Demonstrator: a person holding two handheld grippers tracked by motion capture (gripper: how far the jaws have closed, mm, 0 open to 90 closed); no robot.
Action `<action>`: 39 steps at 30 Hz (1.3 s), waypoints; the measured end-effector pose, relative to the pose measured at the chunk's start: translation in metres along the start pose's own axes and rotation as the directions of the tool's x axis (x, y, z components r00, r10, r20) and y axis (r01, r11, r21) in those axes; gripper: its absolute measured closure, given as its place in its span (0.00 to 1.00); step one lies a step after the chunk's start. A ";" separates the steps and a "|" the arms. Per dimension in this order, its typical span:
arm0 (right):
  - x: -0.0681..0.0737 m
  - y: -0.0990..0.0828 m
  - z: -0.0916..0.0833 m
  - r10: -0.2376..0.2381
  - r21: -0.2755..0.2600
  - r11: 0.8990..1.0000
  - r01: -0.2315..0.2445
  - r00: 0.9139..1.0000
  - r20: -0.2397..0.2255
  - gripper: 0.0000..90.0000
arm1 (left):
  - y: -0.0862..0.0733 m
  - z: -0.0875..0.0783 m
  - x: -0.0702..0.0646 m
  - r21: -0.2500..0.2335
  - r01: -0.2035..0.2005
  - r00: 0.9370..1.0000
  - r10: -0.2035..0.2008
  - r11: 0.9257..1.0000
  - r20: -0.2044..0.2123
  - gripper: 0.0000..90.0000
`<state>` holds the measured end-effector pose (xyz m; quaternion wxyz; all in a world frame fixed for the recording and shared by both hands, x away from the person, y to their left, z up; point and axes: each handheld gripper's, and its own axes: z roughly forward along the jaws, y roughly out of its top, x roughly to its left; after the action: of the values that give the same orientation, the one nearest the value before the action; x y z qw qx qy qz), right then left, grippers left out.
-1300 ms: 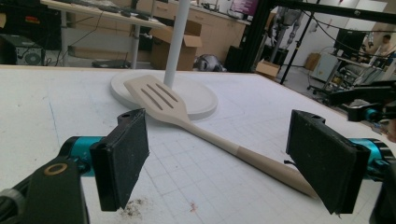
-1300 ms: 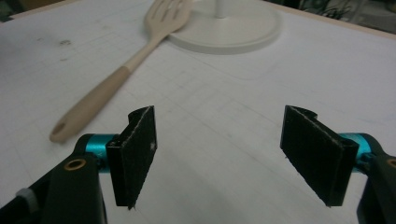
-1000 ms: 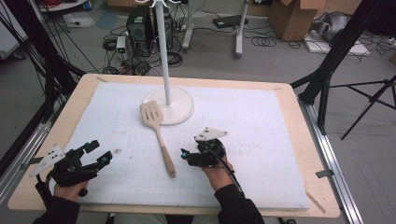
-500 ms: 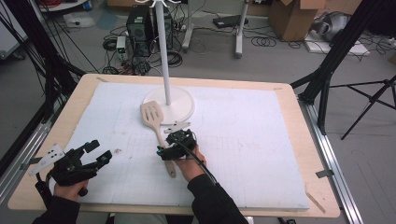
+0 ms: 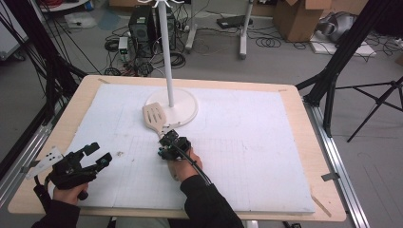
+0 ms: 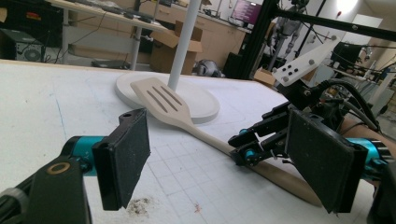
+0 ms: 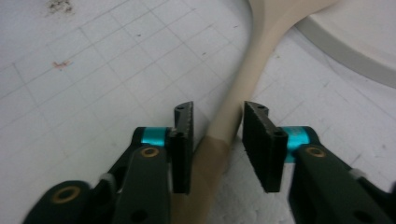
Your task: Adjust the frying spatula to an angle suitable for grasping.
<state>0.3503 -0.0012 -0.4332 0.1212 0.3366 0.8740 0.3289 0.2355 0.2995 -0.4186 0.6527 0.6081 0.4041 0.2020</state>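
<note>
A cream slotted spatula point(image 5: 153, 115) lies on the white foam board point(image 5: 247, 142), its head resting on the rim of the white stand's round base point(image 5: 185, 107). My right gripper point(image 5: 168, 138) is low over the handle. In the right gripper view the handle point(image 7: 243, 84) runs between its two pads, and the jaws have just been closing around it; thin gaps still show on both sides, so the right gripper point(image 7: 217, 121) is open. My left gripper point(image 5: 100, 153) rests open at the board's near left, with nothing between its pads.
The stand's white pole point(image 5: 166, 57) rises from the base just behind the spatula. In the left gripper view the base point(image 6: 205, 100) and spatula head point(image 6: 161, 100) lie ahead. A wooden table edge point(image 5: 323, 190) frames the board. Cables and boxes lie on the floor beyond.
My right gripper has moved left across the board to the spatula's handle, and its jaws have narrowed around it. The left gripper has stayed where it was.
</note>
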 end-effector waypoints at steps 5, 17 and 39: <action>-0.002 0.002 -0.001 0.028 0.020 0.999 -0.028 1.000 -0.014 0.74 | 0.000 -0.001 0.000 0.000 -0.002 1.000 0.002 1.000 0.001 0.25; -0.017 -0.005 -0.015 -0.058 0.074 0.995 0.070 0.986 -0.155 0.84 | 0.000 -0.001 0.000 -0.004 -0.006 1.000 0.006 1.000 -0.005 0.26; -0.020 -0.021 -0.039 -0.438 0.003 0.876 0.482 0.798 -0.414 0.84 | 0.003 -0.001 -0.003 0.035 -0.065 0.998 0.065 0.997 -0.006 0.27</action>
<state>0.3376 -0.0455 -0.4172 -0.0025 0.0457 0.9518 0.3034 0.2342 0.2985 -0.4148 0.6339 0.6313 0.3898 0.2181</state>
